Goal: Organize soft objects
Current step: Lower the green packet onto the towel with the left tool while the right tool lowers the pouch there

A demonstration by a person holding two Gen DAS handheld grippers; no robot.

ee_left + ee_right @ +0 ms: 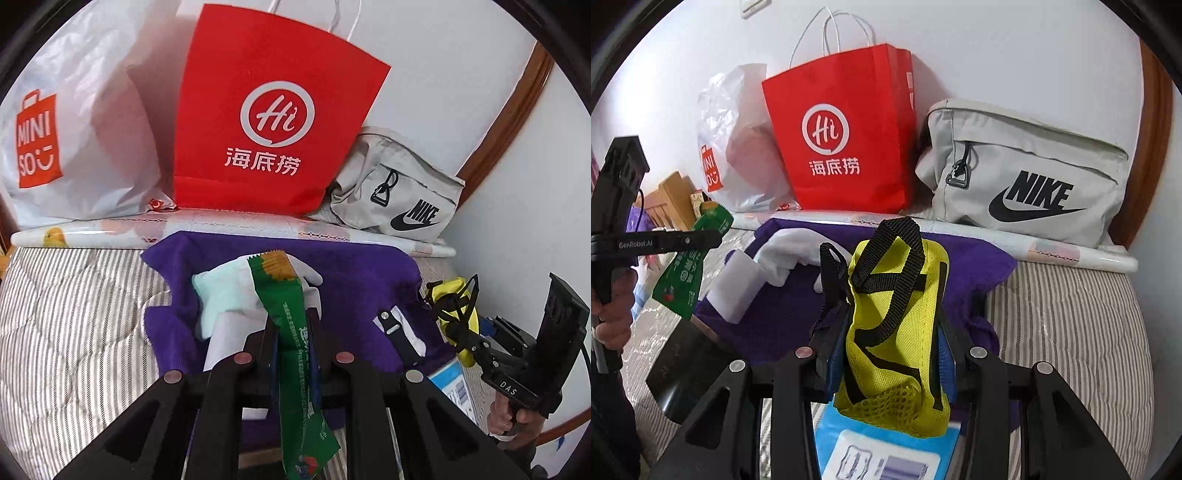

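Observation:
My left gripper is shut on a long green snack wrapper and holds it upright above a purple cloth; the wrapper also shows in the right wrist view. My right gripper is shut on a yellow mesh pouch with black straps, held above the same purple cloth; the pouch shows at the right of the left wrist view. A white and mint garment lies on the cloth.
A red paper bag, a white Miniso plastic bag and a grey Nike bag stand against the wall behind a rolled sheet. A blue-and-white packet lies under the right gripper. The striped bedding spreads around.

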